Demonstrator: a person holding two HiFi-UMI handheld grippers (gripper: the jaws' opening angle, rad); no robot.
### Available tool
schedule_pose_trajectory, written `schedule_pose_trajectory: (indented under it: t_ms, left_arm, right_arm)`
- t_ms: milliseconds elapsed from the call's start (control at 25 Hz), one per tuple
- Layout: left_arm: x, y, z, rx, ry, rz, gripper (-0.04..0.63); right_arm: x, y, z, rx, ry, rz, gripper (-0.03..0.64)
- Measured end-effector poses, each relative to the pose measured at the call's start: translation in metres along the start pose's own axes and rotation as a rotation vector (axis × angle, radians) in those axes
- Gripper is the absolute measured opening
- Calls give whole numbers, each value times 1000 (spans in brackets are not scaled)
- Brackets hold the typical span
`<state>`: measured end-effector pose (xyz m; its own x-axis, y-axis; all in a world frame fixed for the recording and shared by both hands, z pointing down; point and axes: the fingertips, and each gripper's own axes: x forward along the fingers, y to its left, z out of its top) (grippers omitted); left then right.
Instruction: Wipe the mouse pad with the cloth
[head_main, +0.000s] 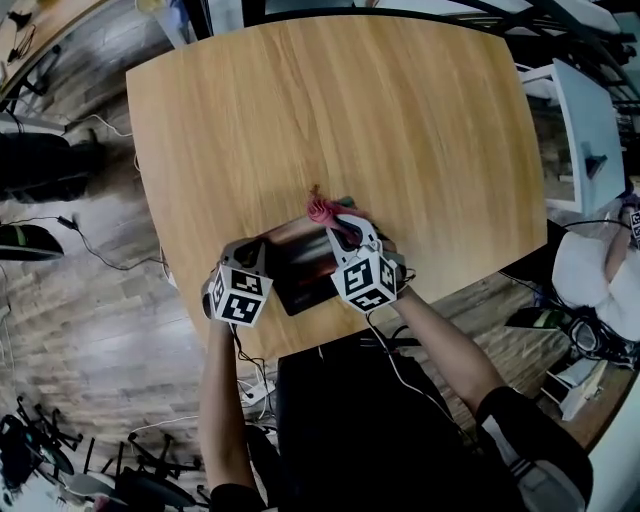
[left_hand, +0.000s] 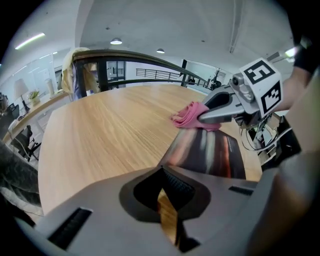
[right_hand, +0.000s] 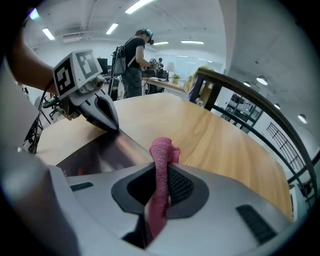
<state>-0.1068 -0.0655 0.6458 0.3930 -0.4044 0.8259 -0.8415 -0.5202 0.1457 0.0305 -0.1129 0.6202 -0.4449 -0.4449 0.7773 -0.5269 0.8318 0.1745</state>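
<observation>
— Cloth (head_main: 322, 210) in head view: where?
— Just above frame centre, pink, bunched at upper edge of mouse pad (head_main: 300, 270), pinched in right gripper (head_main: 338, 228). Pad dark, near lower edge of table (head_main: 400, 120), long axis running left to right across frame, slightly tilted.
— And left gripper (head_main: 260, 250)?
— At pad's left end, tips down on it; probably pinning it in place.
— Left gripper view next?
— Own jaws at bottom centre all but together, nothing gripped, only a sliver of wood seen through the slit. Mouse pad (left_hand: 210, 152) stretching away right of centre; cloth (left_hand: 186, 115) at its far end, touching it, under right gripper (left_hand: 201, 117).
— Right gripper view?
— Jaws clamped tight on cloth (right_hand: 162, 150), pink fold standing up at centre. Mouse pad (right_hand: 102, 155) lying left of centre, glossy; left gripper (right_hand: 114, 127) touching its far edge at upper left.
— So, for the coming stroke?
— Pad spread from cloth toward lower left in head view; right gripper the nearer one, at pad's right end. Likely calls for dragging along the long axis toward left gripper, cloth pressed flat. Wiping judged barely begun.
</observation>
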Motion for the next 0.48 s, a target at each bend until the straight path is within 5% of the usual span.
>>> schedule_pose_trajectory:
  t_ms: [160, 480]
  left_arm:
    - [2, -2, 1, 38, 10, 7, 23]
    - [4, 0, 0, -13, -5, -25, 23]
  right_arm:
    - [17, 19, -11, -16, 61, 53, 55]
    - [26, 35, -8, -92, 100, 84, 54]
